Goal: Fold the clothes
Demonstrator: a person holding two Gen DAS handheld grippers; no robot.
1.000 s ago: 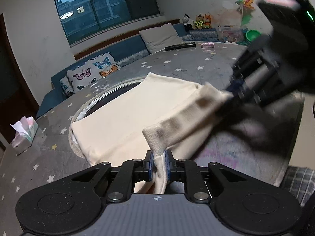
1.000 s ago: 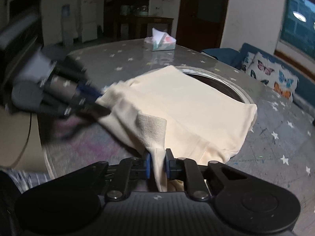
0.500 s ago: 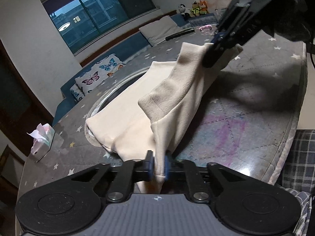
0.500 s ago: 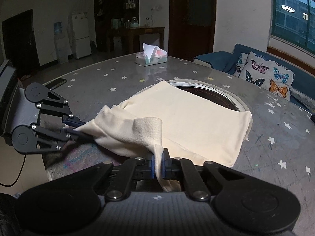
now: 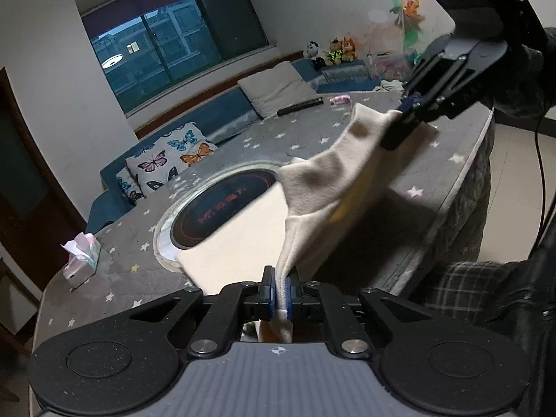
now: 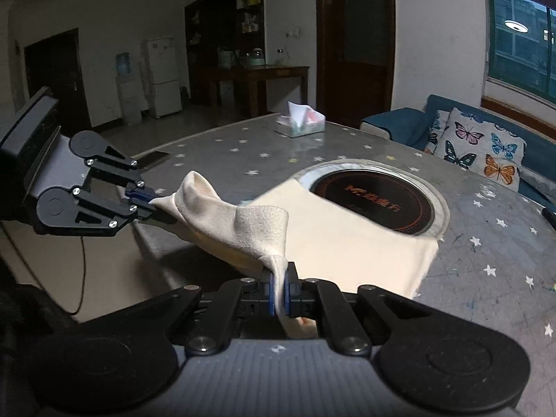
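Observation:
A cream garment (image 5: 243, 236) lies on the grey star-patterned table (image 5: 139, 278), its near edge lifted between both grippers. My left gripper (image 5: 280, 290) is shut on one corner of that edge. My right gripper (image 6: 279, 290) is shut on the other corner. In the left wrist view the right gripper (image 5: 405, 107) holds the cloth high over the table's right side. In the right wrist view the left gripper (image 6: 146, 198) holds it at the left, above the table edge. The garment (image 6: 347, 239) sags between them; its far part rests on the table.
A round inset cooktop (image 5: 222, 205) sits in the table's middle, partly uncovered; it also shows in the right wrist view (image 6: 375, 198). A tissue box (image 5: 78, 260) stands at the table's left. A remote (image 5: 299, 107) lies at the far side. Butterfly cushions (image 6: 479, 149) lie on the sofa.
Both grippers have lifted and pulled the held edge toward the table's near side. The garment has slid off most of the cooktop, which now shows.

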